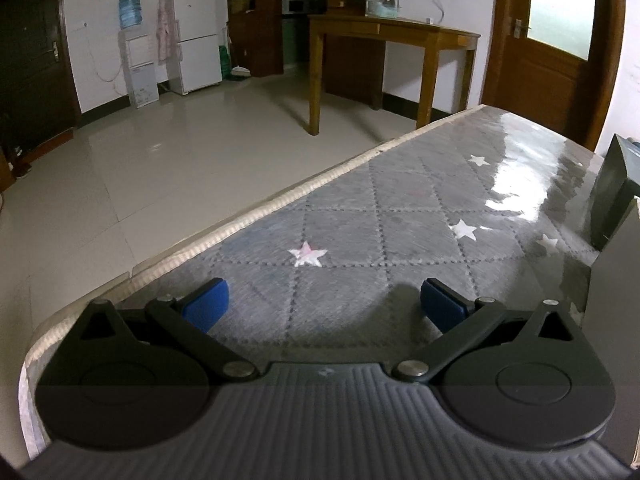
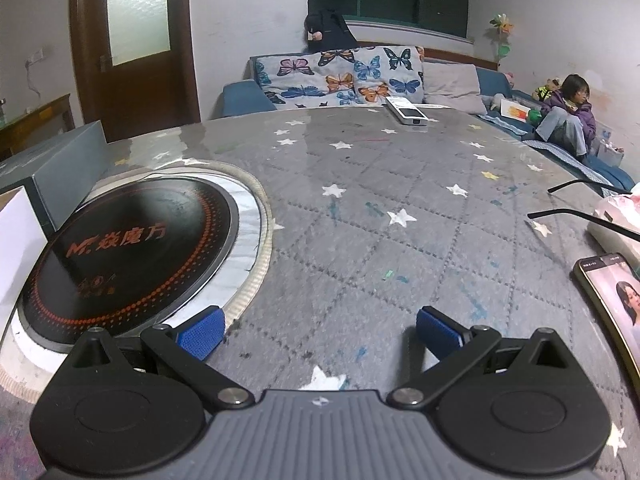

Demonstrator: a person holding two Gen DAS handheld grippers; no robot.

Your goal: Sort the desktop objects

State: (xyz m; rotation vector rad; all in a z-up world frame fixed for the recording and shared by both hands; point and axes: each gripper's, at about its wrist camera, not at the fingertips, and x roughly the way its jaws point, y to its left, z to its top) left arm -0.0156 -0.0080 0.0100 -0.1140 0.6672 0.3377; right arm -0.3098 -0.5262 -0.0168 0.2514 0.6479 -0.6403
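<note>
Black-cased phone [image 2: 614,300] lies right of the right gripper's [image 2: 320,330] spread fingers [image 2: 438,330].

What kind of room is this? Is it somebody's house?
It looks like a home, probably a living and dining room in one. There is a fridge with a water dispenser beside it, a sofa with a butterfly blanket, and a table with a cooktop set into it.

left gripper [image 1: 324,304]: blue pads | black links, silver screws | right gripper [image 2: 320,330]: same
</note>
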